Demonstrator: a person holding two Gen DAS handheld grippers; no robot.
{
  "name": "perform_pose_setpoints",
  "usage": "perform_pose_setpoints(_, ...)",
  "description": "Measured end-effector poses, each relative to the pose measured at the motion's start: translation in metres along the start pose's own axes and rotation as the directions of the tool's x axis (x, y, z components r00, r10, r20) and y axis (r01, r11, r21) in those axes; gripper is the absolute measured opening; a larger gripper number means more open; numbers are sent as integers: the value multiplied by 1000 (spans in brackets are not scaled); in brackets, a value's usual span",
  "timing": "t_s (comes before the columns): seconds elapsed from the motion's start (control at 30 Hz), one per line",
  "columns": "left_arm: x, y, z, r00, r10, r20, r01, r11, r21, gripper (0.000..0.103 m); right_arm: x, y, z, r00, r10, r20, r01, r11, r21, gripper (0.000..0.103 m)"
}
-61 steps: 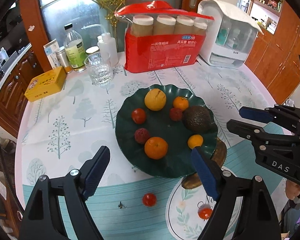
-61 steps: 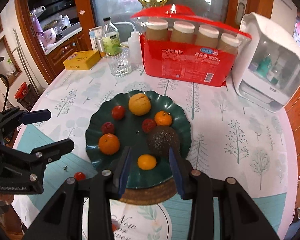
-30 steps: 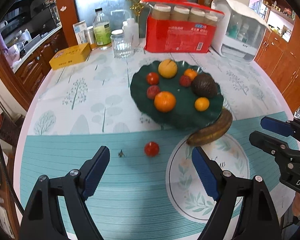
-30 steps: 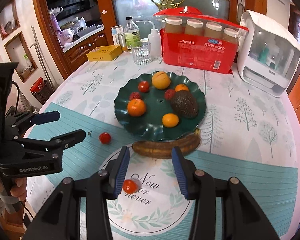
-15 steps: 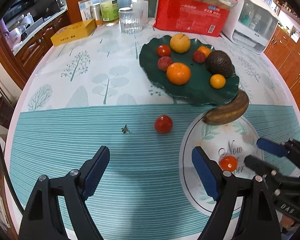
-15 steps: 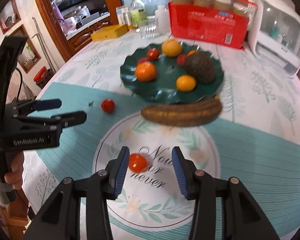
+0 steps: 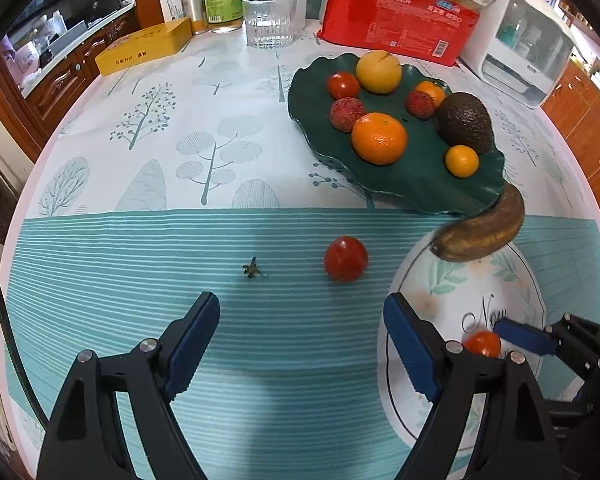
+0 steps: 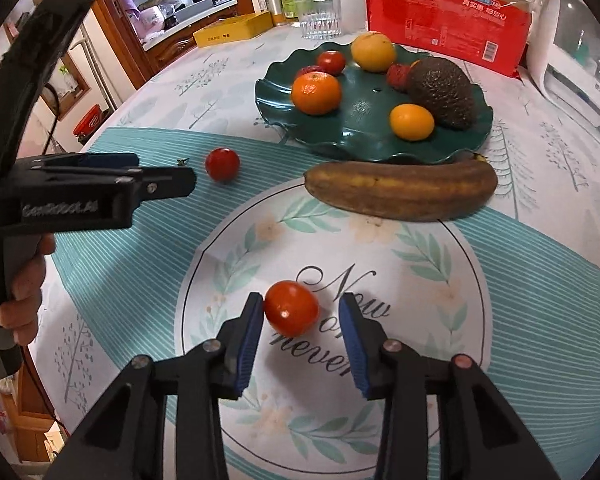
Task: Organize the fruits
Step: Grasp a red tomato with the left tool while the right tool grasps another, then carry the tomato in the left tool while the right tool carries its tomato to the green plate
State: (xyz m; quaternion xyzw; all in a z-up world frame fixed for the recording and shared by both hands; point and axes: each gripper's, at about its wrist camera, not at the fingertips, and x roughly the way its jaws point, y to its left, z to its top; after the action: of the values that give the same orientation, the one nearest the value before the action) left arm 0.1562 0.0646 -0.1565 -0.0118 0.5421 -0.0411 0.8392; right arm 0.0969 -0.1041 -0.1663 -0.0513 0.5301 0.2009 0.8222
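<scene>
Right tongs (image 8: 302,320) are held low over the tabletop (image 8: 540,280), jaws parted around a cherry tomato (image 8: 291,307) on the printed round motif; the left pad (image 8: 249,328) is touching or nearly touching the fruit, a gap is seen at the other pad, so no grip is made. Left tongs (image 7: 300,340) are spread wide and empty, aimed at a second cherry tomato (image 7: 345,258) lying on the striped teal area, well ahead of the pads. A browned banana (image 8: 400,190) is laid just beside the near rim of the green plate (image 8: 364,136). On the plate are seen an avocado (image 8: 440,92), oranges, lychees and another tomato. A small stem scrap (image 7: 254,269) is lying left of the second tomato.
</scene>
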Motion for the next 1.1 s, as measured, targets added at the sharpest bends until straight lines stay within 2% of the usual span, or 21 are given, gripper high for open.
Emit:
perform_pose_setpoints(0.1,7,1,5,1000,-3,-1,3,1000,-13,83,3,4,0,1000,-21,-6,21,999,-32,28)
perform_pose_setpoints(0.27,20,0,13,1000,-6,-2,6,1000,-30,83,4,6,0,999,-32,4,32,998,-54,27)
perform_pose_setpoints(0.33,25,-2,16,1000,-12,-6,12,1000,-28,79,4,4,1,1000,-24,4,25,999,-42,27)
perform_pose_setpoints(0.47,37,-7,18,999,-26,-23,25,1000,-17,70,2,-1,2,1000,-25,11,25,999,-19,27)
perform_pose_setpoints(0.57,39,-11,19,1000,-16,-10,16,1000,4,67,2,-6,4,1000,-24,14,24,1000,5,27)
perform_pose_setpoints(0.63,39,-13,20,1000,-11,-1,11,1000,16,61,3,-9,5,1000,-26,14,26,1000,16,27)
perform_pose_setpoints(0.73,38,-14,22,1000,-12,10,12,999,32,44,3,-11,6,1000,-24,14,23,999,30,27)
perform_pose_setpoints(0.8,37,-17,21,1000,-16,14,16,999,44,28,3,-12,6,1000,-24,14,24,999,35,27)
perform_pose_setpoints(0.83,37,-18,21,1000,-15,15,14,999,50,25,3,-12,6,1000,-24,14,24,999,36,27)
perform_pose_setpoints(1.1,32,-21,11,999,-33,8,33,999,43,24,3,-12,6,1000,-22,15,21,999,41,26)
